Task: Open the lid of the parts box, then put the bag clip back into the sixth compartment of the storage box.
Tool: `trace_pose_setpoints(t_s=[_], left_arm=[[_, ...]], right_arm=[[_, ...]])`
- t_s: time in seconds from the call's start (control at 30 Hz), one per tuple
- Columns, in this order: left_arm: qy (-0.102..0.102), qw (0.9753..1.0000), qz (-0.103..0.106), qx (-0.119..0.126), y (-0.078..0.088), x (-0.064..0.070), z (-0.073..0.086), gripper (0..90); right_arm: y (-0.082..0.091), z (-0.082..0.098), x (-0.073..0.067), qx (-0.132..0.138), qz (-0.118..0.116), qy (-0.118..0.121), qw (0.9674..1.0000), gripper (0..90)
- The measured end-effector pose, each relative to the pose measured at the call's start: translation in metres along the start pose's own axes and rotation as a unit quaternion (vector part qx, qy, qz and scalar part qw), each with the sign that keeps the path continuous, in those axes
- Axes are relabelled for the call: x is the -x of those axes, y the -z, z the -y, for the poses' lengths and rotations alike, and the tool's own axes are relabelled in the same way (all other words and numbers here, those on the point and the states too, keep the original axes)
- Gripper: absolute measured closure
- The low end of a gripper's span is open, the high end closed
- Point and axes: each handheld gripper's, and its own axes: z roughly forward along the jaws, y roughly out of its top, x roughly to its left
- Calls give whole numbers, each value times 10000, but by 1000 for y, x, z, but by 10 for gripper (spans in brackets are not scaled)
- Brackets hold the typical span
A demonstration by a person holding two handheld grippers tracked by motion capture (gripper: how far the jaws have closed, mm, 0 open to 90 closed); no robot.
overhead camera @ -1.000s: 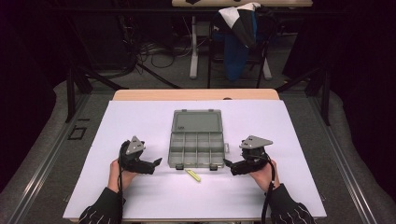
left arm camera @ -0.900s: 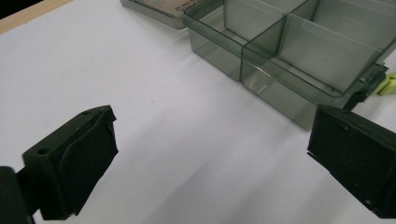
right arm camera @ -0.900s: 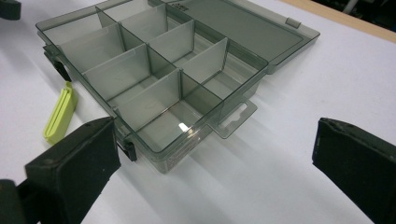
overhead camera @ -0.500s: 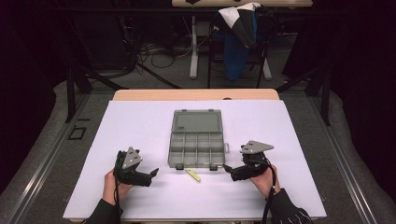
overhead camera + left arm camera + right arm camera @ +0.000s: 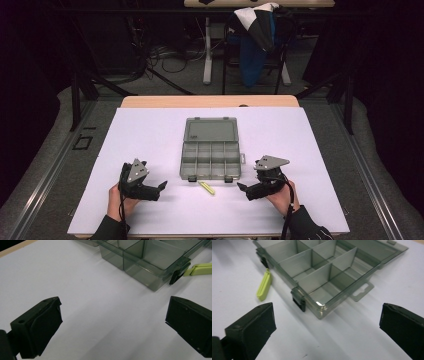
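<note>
both hand-held grippers, left (image 5: 161, 187) and right (image 5: 242, 189), gape empty; the green clip (image 5: 198, 268) is cut off beside the organizer box (image 5: 210, 159).

We see a wooden table (image 5: 210, 101) covered by a large white sheet (image 5: 150, 130) that leaves only a strip of bare wood along the far edge. Directly on the sheet lies 1 clear grey plastic compartment box (image 5: 210, 161) near the middle, its lid (image 5: 210, 130) folded flat open toward the far side. Just beside the box's near edge, between its 2 black latches, lies 1 small yellow-green plastic clip (image 5: 206, 187), flat on the sheet.
</note>
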Motion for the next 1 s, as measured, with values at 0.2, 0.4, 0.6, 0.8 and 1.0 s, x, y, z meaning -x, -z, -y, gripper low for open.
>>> trace_pose_setpoints(t_s=[0.2,0.4,0.6,0.8,1.0], left_arm=[[69,10000,-43,44,2,-3,1,0],[82,10000,-25,18,1,-3,1,0],[142,9998,-76,69,3,-6,2,1],[76,10000,-41,10,2,-4,1,1],[59,10000,-26,-24,0,-4,1,2]], right_arm=[[-1,1,-5,-99,-126,19,9999,0],[1,-2,-13,-156,-219,118,9996,0],[3,-8,-26,-276,-253,251,9990,0],[2,-12,-34,-297,-407,278,9983,0],[-5,-16,-42,-461,-493,425,9968,0]])
